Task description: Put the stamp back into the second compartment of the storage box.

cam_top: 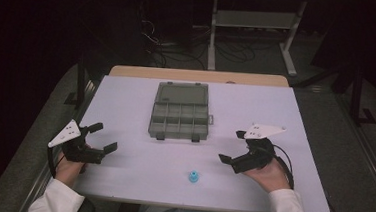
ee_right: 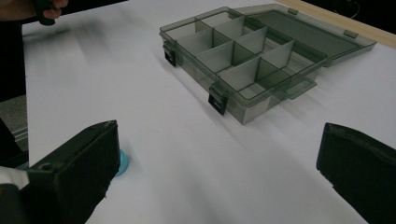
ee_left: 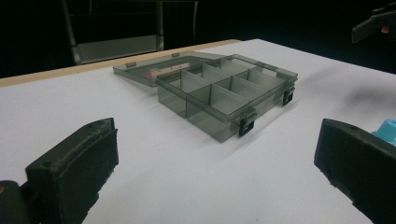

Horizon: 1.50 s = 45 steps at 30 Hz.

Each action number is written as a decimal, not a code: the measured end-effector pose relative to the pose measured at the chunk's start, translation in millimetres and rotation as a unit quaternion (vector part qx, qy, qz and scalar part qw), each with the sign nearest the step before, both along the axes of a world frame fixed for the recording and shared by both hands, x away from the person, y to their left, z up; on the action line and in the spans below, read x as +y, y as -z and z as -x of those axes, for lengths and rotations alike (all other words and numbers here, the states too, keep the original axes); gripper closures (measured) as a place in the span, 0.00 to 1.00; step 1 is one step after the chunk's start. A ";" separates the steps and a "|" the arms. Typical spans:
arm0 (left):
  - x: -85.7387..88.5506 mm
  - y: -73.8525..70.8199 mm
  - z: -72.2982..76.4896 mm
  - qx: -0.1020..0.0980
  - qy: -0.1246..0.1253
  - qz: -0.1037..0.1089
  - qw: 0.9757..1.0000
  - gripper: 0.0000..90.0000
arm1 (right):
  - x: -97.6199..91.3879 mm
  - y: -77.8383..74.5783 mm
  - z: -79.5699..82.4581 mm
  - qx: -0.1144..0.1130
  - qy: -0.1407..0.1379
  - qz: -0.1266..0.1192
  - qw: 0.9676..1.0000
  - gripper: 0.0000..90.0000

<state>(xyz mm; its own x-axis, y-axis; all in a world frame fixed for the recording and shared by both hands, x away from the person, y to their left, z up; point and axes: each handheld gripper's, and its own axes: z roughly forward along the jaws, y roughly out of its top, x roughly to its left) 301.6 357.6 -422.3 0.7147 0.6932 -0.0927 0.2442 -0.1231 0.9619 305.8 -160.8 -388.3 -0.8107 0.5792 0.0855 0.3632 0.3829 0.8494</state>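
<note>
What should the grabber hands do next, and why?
Probably the right gripper should ease toward the small blue plastic piece. Both grippers are open and hold nothing, the piece lies loose on the white table, and the grey compartment box sits open.

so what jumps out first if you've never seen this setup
The smoky grey compartment box lies open at the middle of the white table, its lid folded flat behind it and its visible compartments apparently empty. A small blue piece stands alone near the front edge. The left gripper and the right gripper flank it, both with jaws wide apart and holding nothing.
</note>
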 end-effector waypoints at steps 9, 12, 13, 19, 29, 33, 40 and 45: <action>-0.3 0.3 0.0 -0.001 0.001 0.002 1.000 0.00 | 11.0 0.7 0.9 0.000 -0.015 0.007 1.000 0.00; -1.3 0.5 0.1 0.000 0.000 0.006 1.000 0.00 | 14.9 1.0 1.8 0.005 -0.020 0.012 1.000 0.00; -0.7 0.4 0.0 -0.001 0.001 0.001 1.000 0.00 | 15.7 1.2 1.7 0.003 -0.022 0.013 1.000 0.00; -0.3 0.3 0.1 -0.001 0.001 0.001 1.000 0.00 | 21.8 1.4 3.2 0.003 -0.029 0.018 0.999 0.00; -0.7 0.6 0.1 0.000 0.000 0.003 1.000 0.00 | 35.9 4.1 5.9 0.009 -0.047 0.030 0.998 0.00; -0.4 0.4 0.2 0.000 -0.001 0.002 1.000 0.00 | 41.2 4.8 6.4 0.009 -0.054 0.034 0.998 0.00; -0.8 0.6 0.0 0.001 0.001 0.003 1.000 0.00 | 51.0 8.9 6.3 0.019 -0.067 0.044 0.997 0.00; -0.9 0.6 0.0 0.000 0.001 0.003 1.000 0.00 | 58.0 12.4 7.1 0.027 -0.076 0.055 0.995 0.00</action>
<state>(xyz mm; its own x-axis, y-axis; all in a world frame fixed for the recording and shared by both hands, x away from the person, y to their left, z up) 301.6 356.7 -422.9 0.7165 0.6908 -0.0973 0.2443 -0.1179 0.9625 298.7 -102.7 -400.7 -0.8855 0.4587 0.0736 0.3374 0.5259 0.7808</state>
